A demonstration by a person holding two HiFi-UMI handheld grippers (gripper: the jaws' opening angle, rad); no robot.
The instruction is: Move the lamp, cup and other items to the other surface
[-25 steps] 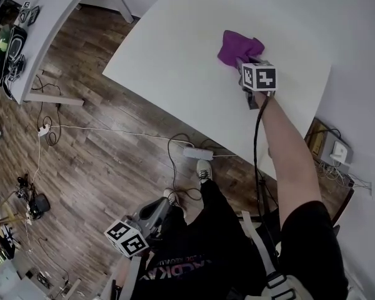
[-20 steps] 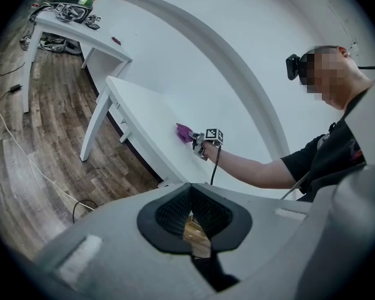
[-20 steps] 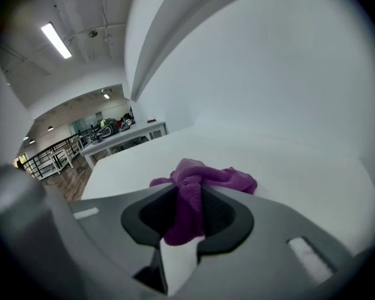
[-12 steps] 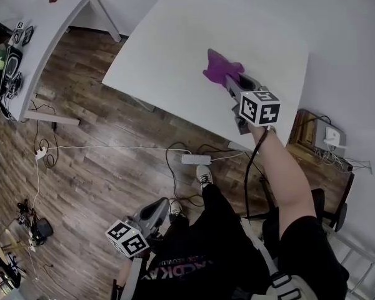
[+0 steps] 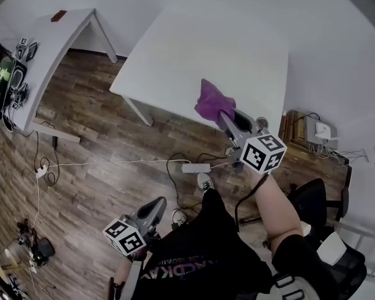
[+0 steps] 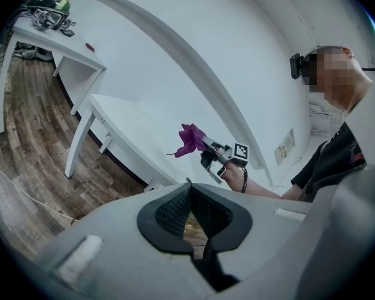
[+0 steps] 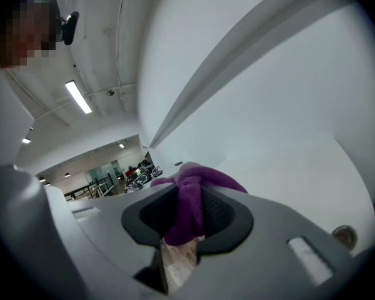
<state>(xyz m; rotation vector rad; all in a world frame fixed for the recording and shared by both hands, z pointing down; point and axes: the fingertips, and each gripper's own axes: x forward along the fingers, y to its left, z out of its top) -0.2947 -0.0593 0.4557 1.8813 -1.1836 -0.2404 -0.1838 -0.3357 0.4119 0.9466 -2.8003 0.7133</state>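
A purple cloth (image 5: 209, 102) hangs bunched in my right gripper (image 5: 224, 114), whose jaws are shut on it; it is lifted clear of the near edge of the big white table (image 5: 187, 49). In the right gripper view the cloth (image 7: 206, 177) fills the gap between the dark pads (image 7: 222, 214). The left gripper view shows the same cloth (image 6: 190, 139) held out in the air over the table (image 6: 125, 120). My left gripper (image 5: 156, 206) stays low by the person's legs, tips together, nothing between them (image 6: 187, 186).
A second white table (image 5: 56, 36) stands at the far left with dark gear (image 5: 9, 74) on it. On the wood floor lie a power strip (image 5: 197, 168) and cables. An office chair (image 5: 312, 202) stands at the right, and a box (image 5: 315, 130) sits by the wall.
My right gripper has lifted the purple cloth off the white table and drawn it back toward the person. The left gripper has shifted only a little.
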